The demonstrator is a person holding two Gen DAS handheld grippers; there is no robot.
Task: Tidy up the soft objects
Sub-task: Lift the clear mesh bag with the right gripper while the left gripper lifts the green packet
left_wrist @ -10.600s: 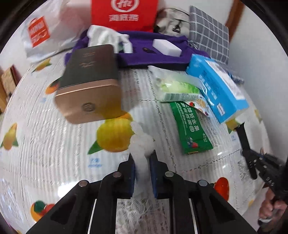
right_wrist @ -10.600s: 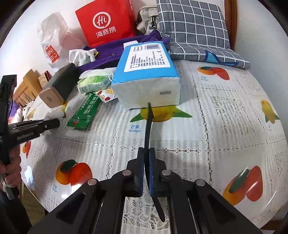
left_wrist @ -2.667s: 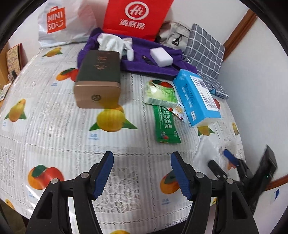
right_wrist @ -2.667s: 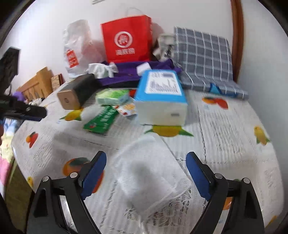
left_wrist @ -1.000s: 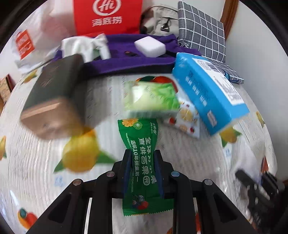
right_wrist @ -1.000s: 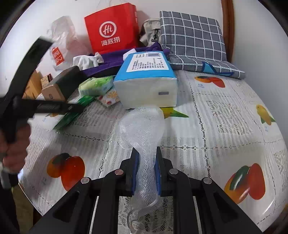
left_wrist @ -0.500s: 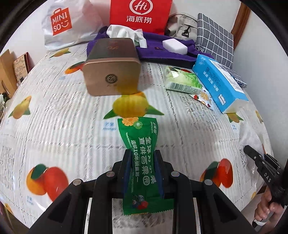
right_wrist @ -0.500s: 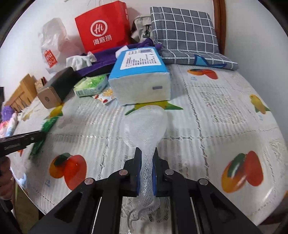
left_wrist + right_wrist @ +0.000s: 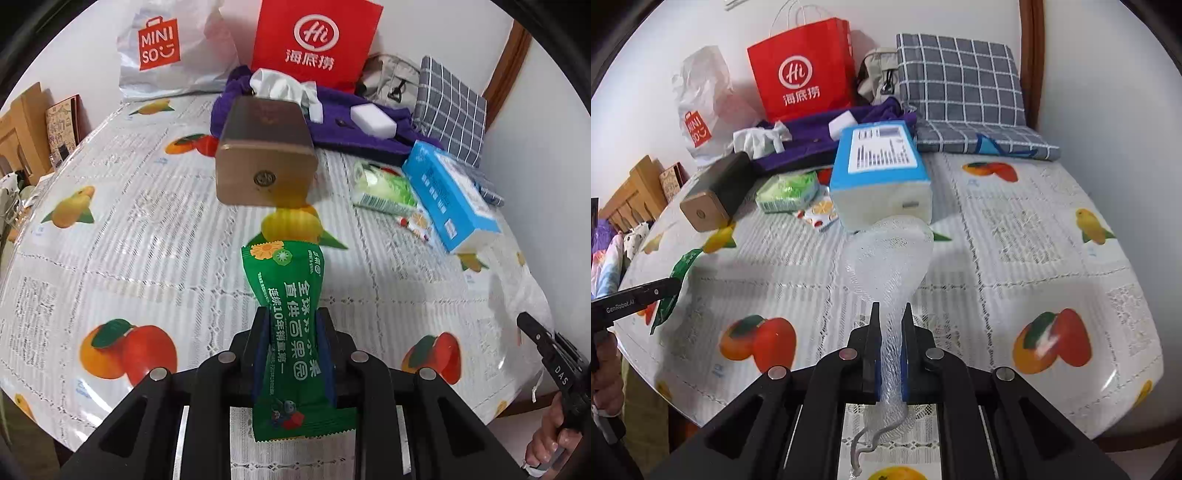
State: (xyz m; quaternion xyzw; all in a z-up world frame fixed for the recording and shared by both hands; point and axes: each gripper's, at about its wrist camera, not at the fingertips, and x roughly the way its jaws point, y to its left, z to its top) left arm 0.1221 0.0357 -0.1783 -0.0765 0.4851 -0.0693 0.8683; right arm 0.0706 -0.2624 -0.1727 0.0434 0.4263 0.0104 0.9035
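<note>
Fruit-print tablecloth below: my left gripper pinches limp green snack sachet mid-body, my right gripper clamps feather-light, crushable foam fruit net at its neck.

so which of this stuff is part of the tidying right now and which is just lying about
In hand:
- green snack packet, clamped in the left gripper
- white mesh bag, clamped in the right gripper

Lying about on the table:
- blue tissue pack
- light green packet
- brown box
- purple cloth
- red paper bag
- grey checked cushion
</note>
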